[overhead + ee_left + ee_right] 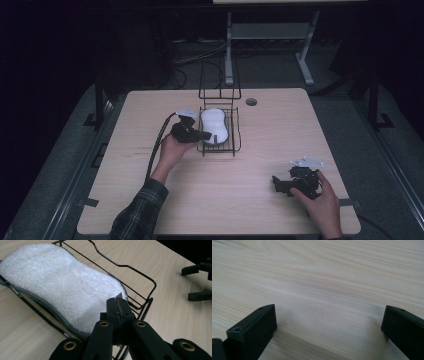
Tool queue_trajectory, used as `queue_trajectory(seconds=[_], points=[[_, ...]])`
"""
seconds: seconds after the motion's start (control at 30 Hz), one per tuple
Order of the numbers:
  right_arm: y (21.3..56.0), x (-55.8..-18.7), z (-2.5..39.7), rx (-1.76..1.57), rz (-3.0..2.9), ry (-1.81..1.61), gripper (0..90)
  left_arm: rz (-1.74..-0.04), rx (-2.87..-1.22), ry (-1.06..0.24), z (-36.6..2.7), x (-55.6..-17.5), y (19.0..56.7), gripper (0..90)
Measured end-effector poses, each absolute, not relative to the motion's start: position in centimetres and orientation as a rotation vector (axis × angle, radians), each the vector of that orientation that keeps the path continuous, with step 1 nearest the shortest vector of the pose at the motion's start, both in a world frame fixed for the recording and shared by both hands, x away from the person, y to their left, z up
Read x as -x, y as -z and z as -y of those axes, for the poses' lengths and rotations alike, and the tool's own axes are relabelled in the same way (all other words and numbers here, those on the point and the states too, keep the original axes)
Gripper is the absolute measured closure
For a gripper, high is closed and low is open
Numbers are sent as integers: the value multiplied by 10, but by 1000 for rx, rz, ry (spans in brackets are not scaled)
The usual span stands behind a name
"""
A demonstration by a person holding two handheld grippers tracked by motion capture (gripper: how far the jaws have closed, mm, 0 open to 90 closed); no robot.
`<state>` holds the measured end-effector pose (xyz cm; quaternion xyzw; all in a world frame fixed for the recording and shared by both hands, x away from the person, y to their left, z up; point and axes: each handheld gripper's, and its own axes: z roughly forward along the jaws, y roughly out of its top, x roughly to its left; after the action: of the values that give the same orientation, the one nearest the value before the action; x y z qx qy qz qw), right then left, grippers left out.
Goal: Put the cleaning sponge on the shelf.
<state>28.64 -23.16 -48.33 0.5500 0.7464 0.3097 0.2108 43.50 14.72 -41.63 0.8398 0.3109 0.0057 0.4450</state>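
A white, peanut-shaped sponge (214, 125) (57, 287) lies flat in a black wire basket (235, 136) (140, 272) at the middle of the wooden table. My left gripper (204, 135) (117, 301) is shut, jaws pressed together, with its tips at the sponge's near end, over the basket's rim. A small white sliver pokes up between the tips; I cannot tell what it is. My right gripper (276, 184) (329, 322) rests low over bare wood at the front right, open wide with nothing between its jaws. It also appears far off in the left gripper view (200, 280).
The basket's tall wire back (220, 80) rises at its far side. A round cable hole (251, 102) sits in the table (280, 140) behind the basket. The left gripper's cable (157, 145) trails along the left forearm. Bare wood spans between the two grippers.
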Motion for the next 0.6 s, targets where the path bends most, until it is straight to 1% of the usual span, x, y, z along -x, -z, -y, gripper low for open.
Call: queue_trajectory(seconds=[0.1,0.13,0.17,0.23,0.27,0.33,0.37,0.43,0.53,0.6], points=[[483,-286,232,-1528,-2075,-861,0,-771,-2086,-25,-153,-432,410,831],[483,-286,232,-1529,-2074,-861,0,-769,-2091,-35,-155,-430,408,802],[483,-286,232,-1529,-2074,-861,0,-770,-2096,-44,-156,-428,407,743],[483,-287,232,-1525,-2075,-861,0,-774,-2100,-60,-160,-425,405,689],[483,-287,232,-1526,-2075,-861,0,-785,-2106,-71,-163,-422,405,689],[483,-286,232,-1529,-2074,-861,0,-792,-2123,-94,-167,-417,404,630],[483,-286,232,-1528,-2075,-861,0,-796,-2131,-103,-168,-416,404,583],[483,-287,232,-1527,-2075,-861,0,-801,-2142,-129,-173,-410,404,570],[483,-286,232,-1527,-2075,-861,0,-809,-2144,-176,-182,-399,404,504],[483,-286,232,-1528,-2075,-861,0,-818,-2142,-196,-186,-394,404,488]])
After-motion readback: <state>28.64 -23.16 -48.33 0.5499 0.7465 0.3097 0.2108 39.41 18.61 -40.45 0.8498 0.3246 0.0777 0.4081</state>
